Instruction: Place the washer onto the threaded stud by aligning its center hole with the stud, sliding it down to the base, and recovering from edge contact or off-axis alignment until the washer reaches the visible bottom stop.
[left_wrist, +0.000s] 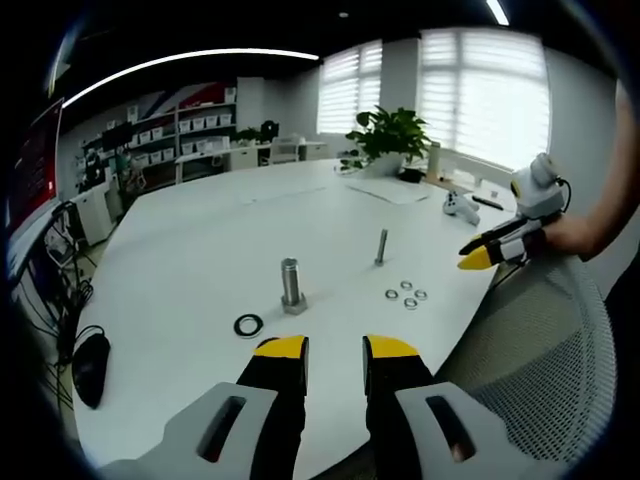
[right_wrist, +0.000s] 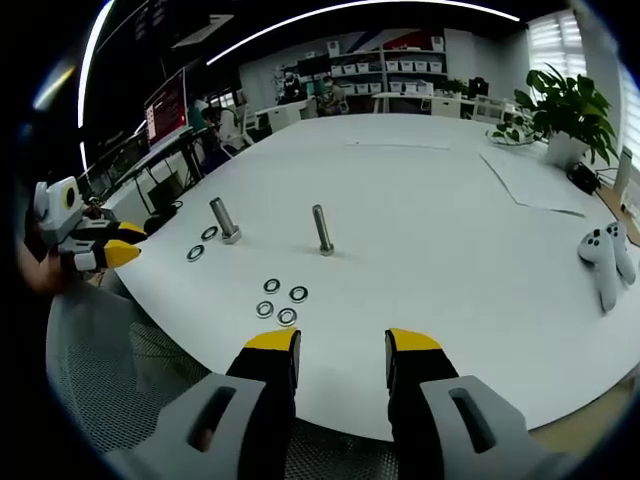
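A slim threaded stud (left_wrist: 381, 246) (right_wrist: 322, 229) stands upright on the white table (left_wrist: 200, 240) (right_wrist: 430, 200). Several small washers (left_wrist: 406, 294) (right_wrist: 280, 300) lie flat in a cluster beside it. A thicker bolt (left_wrist: 291, 285) (right_wrist: 223, 219) stands head-down nearby, with a dark ring washer (left_wrist: 248, 325) (right_wrist: 195, 253) next to it. My left gripper (left_wrist: 335, 350) is open and empty at the near table edge; it also appears from the side (right_wrist: 115, 252). My right gripper (right_wrist: 340, 345) is open and empty, short of the washers; it also appears from the side (left_wrist: 478, 255), held by a hand.
A mesh chair back (left_wrist: 540, 350) (right_wrist: 120, 370) sits below the table edge. A white game controller (left_wrist: 461, 205) (right_wrist: 606, 262), papers (right_wrist: 530, 180) and a potted plant (left_wrist: 388, 135) (right_wrist: 565, 105) lie farther off. A black mouse (left_wrist: 90, 365) rests at the table's edge.
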